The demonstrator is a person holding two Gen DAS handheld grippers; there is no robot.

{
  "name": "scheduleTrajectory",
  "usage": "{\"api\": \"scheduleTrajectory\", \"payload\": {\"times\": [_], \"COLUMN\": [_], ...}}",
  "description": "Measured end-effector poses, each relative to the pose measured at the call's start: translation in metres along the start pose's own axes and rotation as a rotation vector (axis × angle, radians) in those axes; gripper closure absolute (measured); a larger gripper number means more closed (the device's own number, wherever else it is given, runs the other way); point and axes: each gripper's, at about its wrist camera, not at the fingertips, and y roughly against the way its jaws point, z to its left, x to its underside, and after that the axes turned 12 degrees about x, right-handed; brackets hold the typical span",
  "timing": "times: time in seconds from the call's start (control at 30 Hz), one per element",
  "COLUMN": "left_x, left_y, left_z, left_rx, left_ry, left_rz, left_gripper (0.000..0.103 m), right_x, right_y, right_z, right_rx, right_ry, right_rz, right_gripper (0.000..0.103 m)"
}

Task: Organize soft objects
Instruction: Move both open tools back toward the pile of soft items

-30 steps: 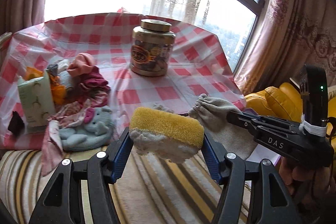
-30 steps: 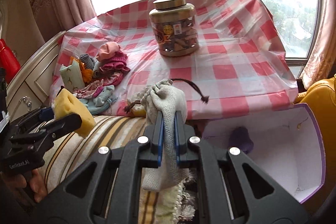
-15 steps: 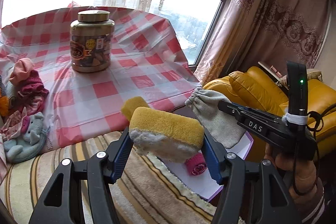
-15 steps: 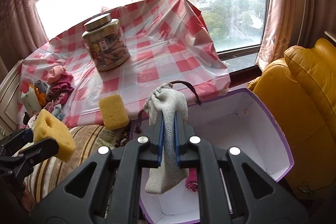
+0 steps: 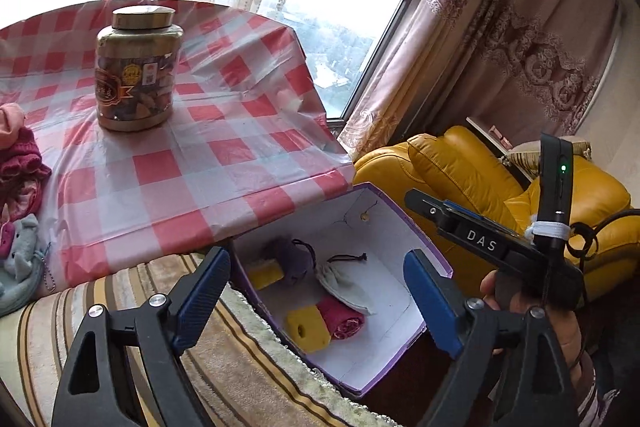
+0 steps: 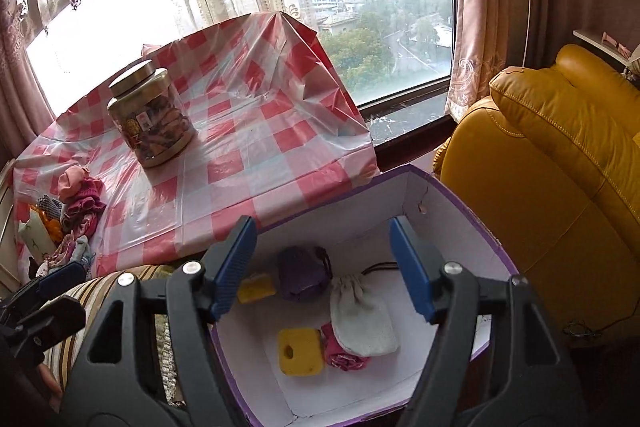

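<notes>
Box [image 6: 460, 211] right of table [image 6: 256, 163] – sponges [image 6: 300, 351], pouches [image 6: 362, 317] inside.

The left gripper [image 5: 316, 291], which clamped a yellow sponge block with a round hole [image 5: 308, 330], has just been opening and now stands wide and empty; the sponge lies on the floor of the white, purple-edged cardboard box [image 5: 404, 223]. The right gripper [image 6: 322, 267], jaws likewise just opened, no longer pinches the grey herringbone drawstring pouch [image 6: 360, 319], which rests in the box, overlapping a rolled pink cloth [image 6: 340, 349].

We see a gold-lidded jar [image 5: 137, 69] standing upright on the red-checked tablecloth [image 5: 208, 163], a yellow leather armchair [image 6: 560, 163] by the window [image 6: 380, 7], patterned curtains [image 5: 512, 39] hanging, striped rug [image 5: 224, 359] below.
</notes>
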Motion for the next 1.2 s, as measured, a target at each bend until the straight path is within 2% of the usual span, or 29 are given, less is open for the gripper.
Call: {"api": "scheduleTrajectory", "payload": {"times": [0.23, 0.6, 1.2], "left_x": [0.004, 0.006, 0.032], "left_y": [0.022, 0.065, 0.156], "left_z": [0.022, 0.045, 0.115], "left_rx": [-0.041, -0.222, -0.437], "left_ry": [0.067, 0.046, 0.200], "left_rz": [-0.049, -0.128, -0.251], "left_gripper": [0.014, 0.014, 0.014], "right_x": [0.005, 0.013, 0.040], "right_y": [-0.001, 0.012, 0.023], "right_z": [0.015, 0.060, 0.147], "right_rx": [-0.035, -0.090, -0.224], "right_ry": [0.038, 0.141, 0.340], "right_rz": [0.022, 0.034, 0.054], "right_gripper": [0.031, 0.031, 0.031]}}
